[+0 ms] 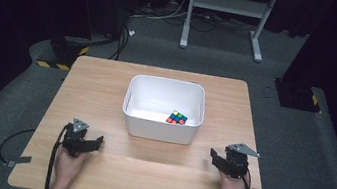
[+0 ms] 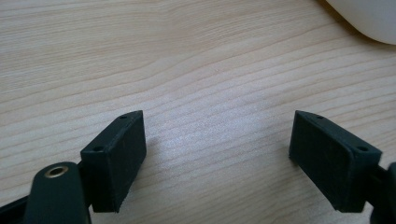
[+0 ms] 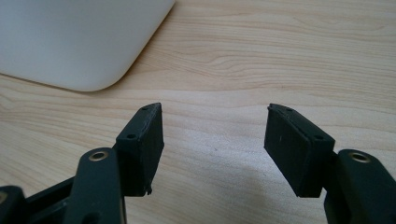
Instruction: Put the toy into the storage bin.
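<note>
Big wooden table [image 1: 106, 90], with a white tub [image 1: 160, 128] in the middle, ahead of both grippers. Inside the tub, near its front right corner, a small colour cube [image 1: 176, 118]. Up and to the left of the right gripper [image 1: 228, 161], up and to the right of the left gripper [image 1: 84, 143]. Closer to the right one, probably. No long side on the cube, just square. Both grippers spread wide, holding nothing, low by the table's near edge.
</note>
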`<action>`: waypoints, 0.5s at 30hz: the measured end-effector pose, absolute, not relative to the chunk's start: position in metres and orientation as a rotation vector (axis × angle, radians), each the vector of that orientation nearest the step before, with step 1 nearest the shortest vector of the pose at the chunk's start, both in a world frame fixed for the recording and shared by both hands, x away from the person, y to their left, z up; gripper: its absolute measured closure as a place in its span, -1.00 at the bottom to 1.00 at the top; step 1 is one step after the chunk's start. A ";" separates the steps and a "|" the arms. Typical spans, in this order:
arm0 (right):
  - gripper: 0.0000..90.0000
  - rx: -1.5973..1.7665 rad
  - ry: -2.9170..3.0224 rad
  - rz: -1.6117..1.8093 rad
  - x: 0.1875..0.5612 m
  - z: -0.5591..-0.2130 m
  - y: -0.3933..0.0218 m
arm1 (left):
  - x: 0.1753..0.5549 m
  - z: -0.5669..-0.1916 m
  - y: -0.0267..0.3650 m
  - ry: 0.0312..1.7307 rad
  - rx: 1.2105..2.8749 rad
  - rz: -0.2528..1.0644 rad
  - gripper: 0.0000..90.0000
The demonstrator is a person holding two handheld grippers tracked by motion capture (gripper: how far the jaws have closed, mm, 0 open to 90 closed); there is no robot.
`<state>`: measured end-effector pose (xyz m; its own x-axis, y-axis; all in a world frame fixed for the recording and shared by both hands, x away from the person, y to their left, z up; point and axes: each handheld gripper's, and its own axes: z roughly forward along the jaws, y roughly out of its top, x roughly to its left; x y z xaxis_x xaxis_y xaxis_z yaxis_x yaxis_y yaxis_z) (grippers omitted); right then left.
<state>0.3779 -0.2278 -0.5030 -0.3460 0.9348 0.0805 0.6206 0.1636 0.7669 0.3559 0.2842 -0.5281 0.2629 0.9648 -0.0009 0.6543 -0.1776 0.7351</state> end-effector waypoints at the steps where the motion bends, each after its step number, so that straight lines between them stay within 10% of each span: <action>1: -0.17 1.478 2.034 1.017 0.379 -0.504 -0.227 | 0.356 -0.528 0.284 1.462 1.914 0.640 -0.58; 15: -0.17 1.484 2.030 0.969 0.385 -0.511 -0.225 | 0.356 -0.528 0.284 1.462 1.914 0.640 -0.58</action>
<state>0.3850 -0.2254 -0.5111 -0.3253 0.9443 0.0506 0.6335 0.1779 0.7530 0.3559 0.2842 -0.5281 0.2631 0.9648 -0.0009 0.6542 -0.1777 0.7351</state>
